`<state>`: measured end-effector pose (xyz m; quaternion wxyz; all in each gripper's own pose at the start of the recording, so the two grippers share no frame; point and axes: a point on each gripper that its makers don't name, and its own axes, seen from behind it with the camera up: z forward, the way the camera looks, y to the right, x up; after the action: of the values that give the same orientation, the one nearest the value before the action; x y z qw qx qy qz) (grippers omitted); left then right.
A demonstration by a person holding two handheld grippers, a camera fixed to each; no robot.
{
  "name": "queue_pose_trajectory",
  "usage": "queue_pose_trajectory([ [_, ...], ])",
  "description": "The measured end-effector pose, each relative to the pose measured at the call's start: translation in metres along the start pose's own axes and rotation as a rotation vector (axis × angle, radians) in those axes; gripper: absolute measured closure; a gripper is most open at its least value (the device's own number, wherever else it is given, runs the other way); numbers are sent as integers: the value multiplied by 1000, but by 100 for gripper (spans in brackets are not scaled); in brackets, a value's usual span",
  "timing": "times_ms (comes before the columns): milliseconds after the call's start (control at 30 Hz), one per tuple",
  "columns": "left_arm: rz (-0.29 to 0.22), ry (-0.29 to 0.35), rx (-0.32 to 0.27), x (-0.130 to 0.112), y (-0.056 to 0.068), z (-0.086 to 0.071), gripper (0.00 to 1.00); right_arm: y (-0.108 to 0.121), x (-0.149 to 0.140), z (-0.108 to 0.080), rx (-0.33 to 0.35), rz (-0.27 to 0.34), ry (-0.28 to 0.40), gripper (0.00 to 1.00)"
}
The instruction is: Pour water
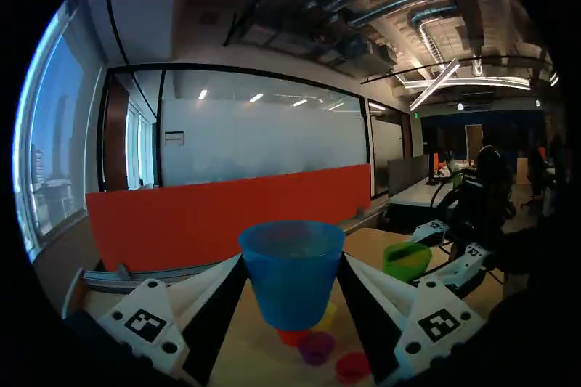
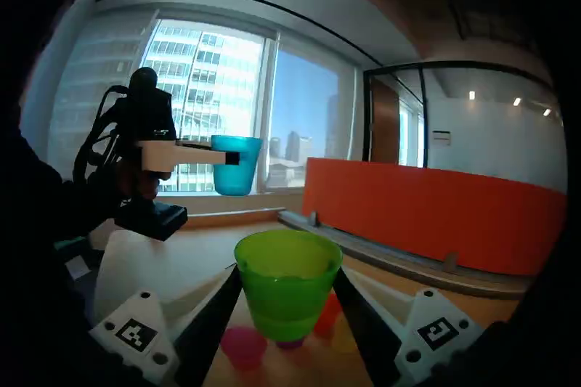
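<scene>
Left gripper (image 1: 292, 282) is clamped on a blue cup (image 1: 292, 253), holding it upright above the table (image 1: 247, 358). Right gripper (image 2: 288, 292) is squeezing a green cup (image 2: 288, 271) the same way, also upright. Honestly can't tell if either one has water in it. Under them a few small colored cups (image 1: 317, 347) sit on the table, half hidden, so counting them is iffy.

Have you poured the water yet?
Not yet. Done: the left claw grips the blue cup and the right claw grips the green cup, both lifted off the table. In hand: both cups are held upright, apart from each other. Left: tipping one cup over the other; no pouring shows.
</scene>
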<state>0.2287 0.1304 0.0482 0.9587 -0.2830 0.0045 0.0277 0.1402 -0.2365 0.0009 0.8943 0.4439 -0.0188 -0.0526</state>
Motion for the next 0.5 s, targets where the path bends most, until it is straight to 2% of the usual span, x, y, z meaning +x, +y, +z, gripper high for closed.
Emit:
queue_pose_trajectory([
  [300,8,-25,3,-18,-1,-9,16,17,1,-17,-37,4,-1,12],
  [500,5,-41,-4,-29,-1,-13,16,20,3,-21,-48,3,-4,12],
])
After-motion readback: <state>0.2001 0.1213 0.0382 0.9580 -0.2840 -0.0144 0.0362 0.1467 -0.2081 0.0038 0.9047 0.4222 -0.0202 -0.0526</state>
